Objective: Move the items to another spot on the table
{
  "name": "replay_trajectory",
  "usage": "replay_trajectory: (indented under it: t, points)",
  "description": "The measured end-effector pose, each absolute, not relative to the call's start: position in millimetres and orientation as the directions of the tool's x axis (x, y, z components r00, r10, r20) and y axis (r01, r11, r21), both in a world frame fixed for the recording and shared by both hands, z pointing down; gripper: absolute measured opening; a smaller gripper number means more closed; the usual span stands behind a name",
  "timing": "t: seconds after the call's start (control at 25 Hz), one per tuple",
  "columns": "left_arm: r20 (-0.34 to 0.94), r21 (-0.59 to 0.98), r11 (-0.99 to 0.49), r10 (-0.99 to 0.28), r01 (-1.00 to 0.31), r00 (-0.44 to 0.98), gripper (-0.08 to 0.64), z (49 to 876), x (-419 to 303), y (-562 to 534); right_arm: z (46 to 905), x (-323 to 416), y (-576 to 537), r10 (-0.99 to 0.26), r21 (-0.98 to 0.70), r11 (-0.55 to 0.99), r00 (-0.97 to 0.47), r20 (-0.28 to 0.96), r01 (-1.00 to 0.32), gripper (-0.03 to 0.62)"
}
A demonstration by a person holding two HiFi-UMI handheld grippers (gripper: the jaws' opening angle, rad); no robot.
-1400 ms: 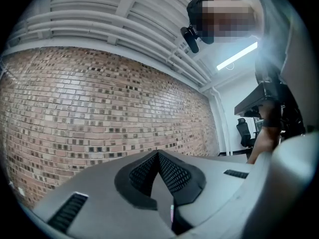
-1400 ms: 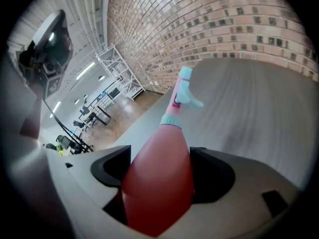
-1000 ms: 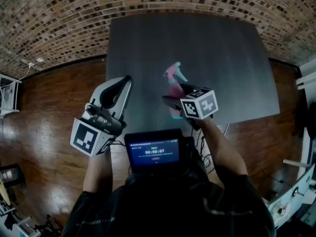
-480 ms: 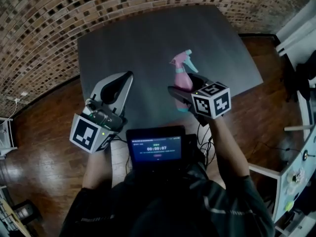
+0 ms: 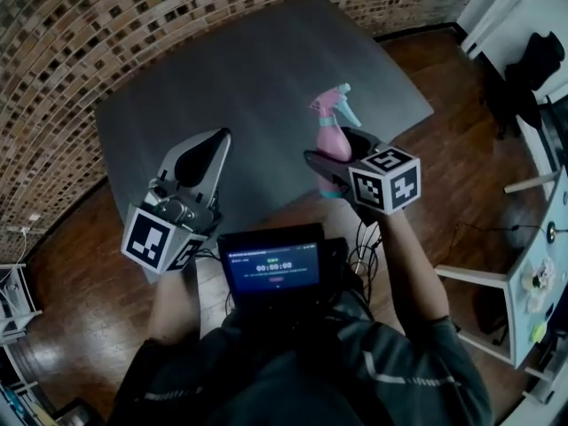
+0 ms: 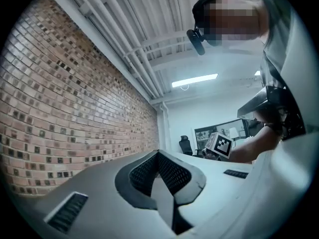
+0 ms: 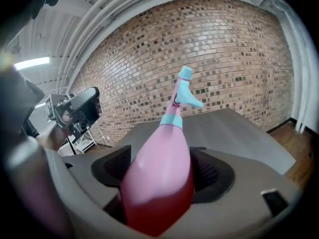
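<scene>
A pink spray bottle (image 5: 333,140) with a light blue trigger head is held off the dark grey table (image 5: 222,87) near its front edge. My right gripper (image 5: 335,160) is shut on the bottle's body; in the right gripper view the bottle (image 7: 162,173) fills the space between the jaws, its nozzle (image 7: 185,88) leaning up and away. My left gripper (image 5: 202,149) hovers over the table's front left part, jaws together and holding nothing. The left gripper (image 6: 159,176) points upward in its own view, toward the brick wall and ceiling.
A brick wall (image 5: 71,43) runs behind the table. Wooden floor (image 5: 461,176) lies to the right, with a white table (image 5: 532,264) at the far right. A small screen (image 5: 271,269) sits at the person's chest.
The head view has swung, so the table now sits further left and tilted. The right gripper still holds the bottle, and both grippers keep about the same spacing.
</scene>
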State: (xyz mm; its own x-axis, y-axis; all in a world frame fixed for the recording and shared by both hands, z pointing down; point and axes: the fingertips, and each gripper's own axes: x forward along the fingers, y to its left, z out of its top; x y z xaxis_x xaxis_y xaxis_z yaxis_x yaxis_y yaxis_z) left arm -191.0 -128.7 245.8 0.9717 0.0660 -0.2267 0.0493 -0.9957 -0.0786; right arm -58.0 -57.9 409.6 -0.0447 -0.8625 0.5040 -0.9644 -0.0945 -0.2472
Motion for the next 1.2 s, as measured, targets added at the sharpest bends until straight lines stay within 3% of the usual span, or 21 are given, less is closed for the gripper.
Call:
replay_trajectory:
  t: [0.76,1.2]
  points:
    - [-0.208,-0.09,-0.975,0.218,0.203,0.954,-0.008,235,13,59,380,150,150,-0.892,-0.22,-0.247,0.133,0.432,-0.944,0.38]
    - [-0.22,-0.085,-0.96,0.278,0.266,0.935,-0.008,245,111,67,388,243,160,-0.884,-0.212,-0.285,0.171,0.434,-0.935,0.38]
